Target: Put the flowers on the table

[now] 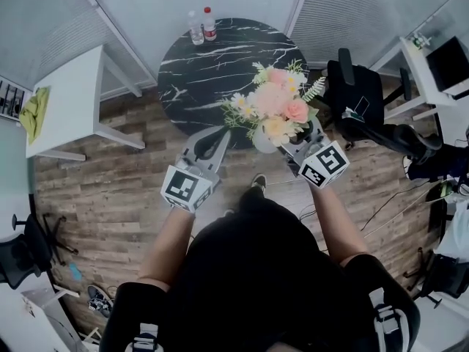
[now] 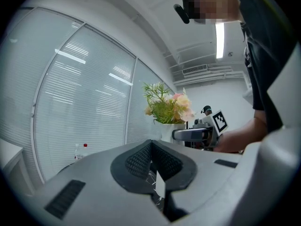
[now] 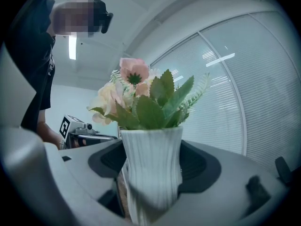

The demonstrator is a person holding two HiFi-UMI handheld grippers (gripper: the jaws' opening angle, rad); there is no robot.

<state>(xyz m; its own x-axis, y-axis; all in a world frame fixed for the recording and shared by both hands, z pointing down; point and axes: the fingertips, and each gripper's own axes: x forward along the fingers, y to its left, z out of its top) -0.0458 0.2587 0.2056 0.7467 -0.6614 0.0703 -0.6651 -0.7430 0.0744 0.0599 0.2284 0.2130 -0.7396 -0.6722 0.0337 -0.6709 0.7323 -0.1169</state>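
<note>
A bunch of pink, peach and white flowers (image 1: 275,108) stands in a ribbed white vase (image 1: 261,139). My right gripper (image 1: 274,144) is shut on the vase and holds it over the near edge of the round black marble table (image 1: 212,57). In the right gripper view the vase (image 3: 153,168) sits upright between the jaws with the flowers (image 3: 141,98) above. My left gripper (image 1: 211,139) hangs just left of the vase, shut and holding nothing. The left gripper view shows its pads (image 2: 141,159) meeting, with the flowers (image 2: 169,108) and the right gripper (image 2: 195,134) beyond.
Two bottles (image 1: 201,24) stand at the table's far edge. A white side table (image 1: 69,97) with a yellow cloth (image 1: 34,108) is at the left. A black office chair (image 1: 355,97) and a white desk (image 1: 432,64) are at the right. Wood floor lies around the person's feet.
</note>
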